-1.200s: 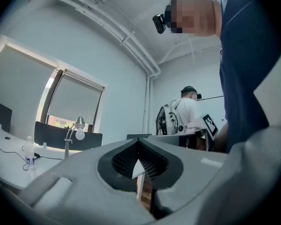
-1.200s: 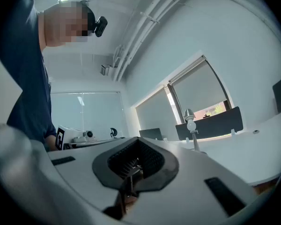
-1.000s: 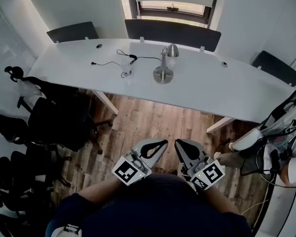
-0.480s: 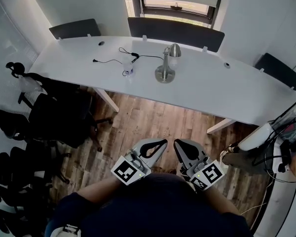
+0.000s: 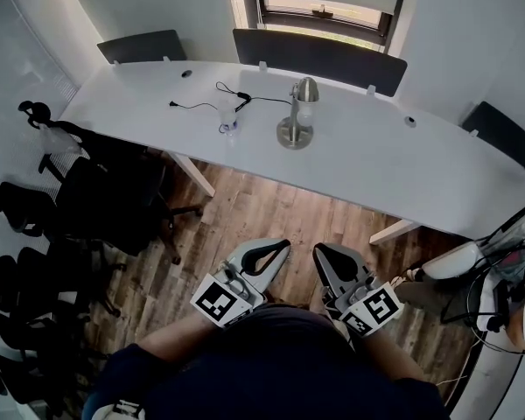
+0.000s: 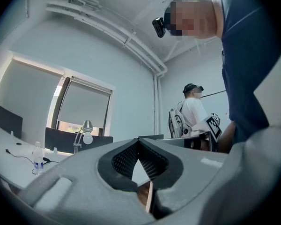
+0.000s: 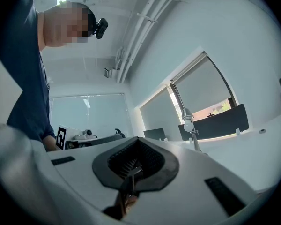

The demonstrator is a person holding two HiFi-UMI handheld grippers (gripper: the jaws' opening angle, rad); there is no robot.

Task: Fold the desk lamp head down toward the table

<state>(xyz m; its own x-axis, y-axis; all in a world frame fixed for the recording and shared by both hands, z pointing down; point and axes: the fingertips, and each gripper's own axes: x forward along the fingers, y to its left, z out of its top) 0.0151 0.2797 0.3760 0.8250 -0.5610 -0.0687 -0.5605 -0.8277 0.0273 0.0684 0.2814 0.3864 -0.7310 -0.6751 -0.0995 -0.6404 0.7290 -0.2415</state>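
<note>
I hold both low at 6 o'clock, over the wooden floor [image 5: 262, 208]. The left hand-held gripper [image 5: 276, 250] and the right hand-held gripper [image 5: 325, 256] each have their jaws closed together, with nothing between them. The desk lamp [image 5: 297, 116] stands at 12 o'clock on the white surface [image 5: 402, 160], well apart from both, head up on its arm. A black cable [image 5: 239, 96] lies at the lamp's 9 o'clock.

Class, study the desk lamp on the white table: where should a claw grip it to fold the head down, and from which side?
Likely the lamp head, from the near table edge: it sits atop the thin arm above the round base, with cable and bottle off to its left.
</note>
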